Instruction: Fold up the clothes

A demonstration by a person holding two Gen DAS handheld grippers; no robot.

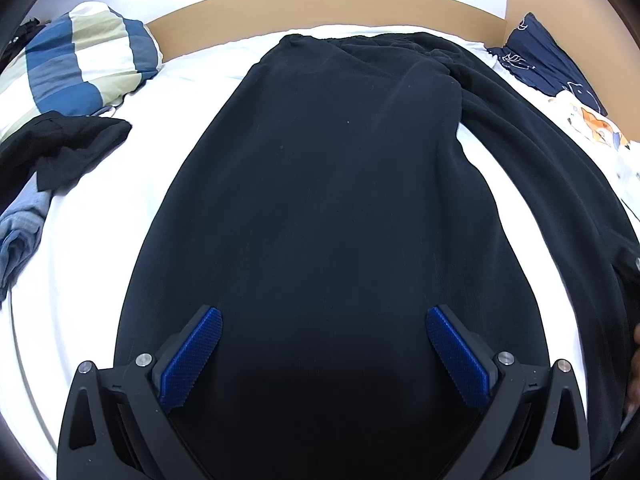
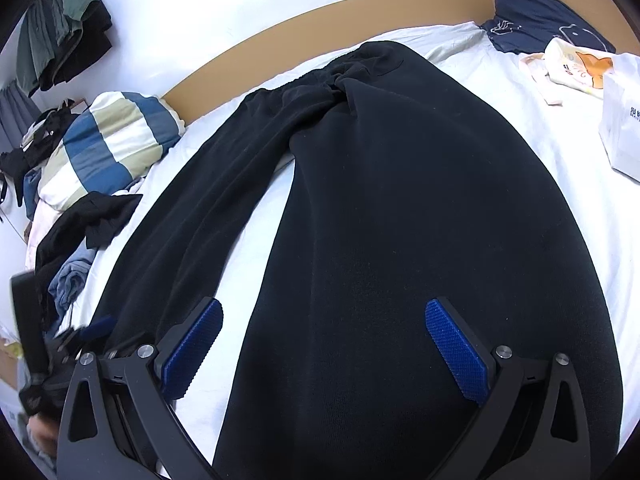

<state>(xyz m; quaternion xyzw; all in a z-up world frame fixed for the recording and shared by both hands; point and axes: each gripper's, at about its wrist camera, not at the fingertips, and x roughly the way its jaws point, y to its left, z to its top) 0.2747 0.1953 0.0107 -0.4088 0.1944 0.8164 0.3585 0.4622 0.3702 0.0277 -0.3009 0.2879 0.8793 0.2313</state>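
A pair of dark navy, soft knit trousers (image 2: 400, 208) lies spread lengthwise on the white bedsheet (image 2: 256, 240), waistband at the far end against the tan wooden headboard (image 2: 304, 20) and the two legs running back toward the cameras, parted by a wedge of bare sheet. Each gripper hovers over one leg near its hem end. The left gripper (image 1: 323, 354) has its blue ribbed pads spread wide, with nothing between them; the right gripper (image 2: 323, 346) is equally wide apart and empty.

By the look of it the fabric is limp, fairly thick and matte, so it should drape and sag rather than hold a shape, and it is unlikely to slip between textured pads. It seems light enough to lift by a pinch, though a single-layer pinch would probably let the other layer trail (both layers of a leg together would be safer). The sensible holds are the hem corners nearest the cameras, or the outer seam of one leg to carry it across onto the other.

Left of the trousers sit a blue, cream and white striped pillow (image 2: 120, 136) and a crumpled black garment (image 2: 88, 220).
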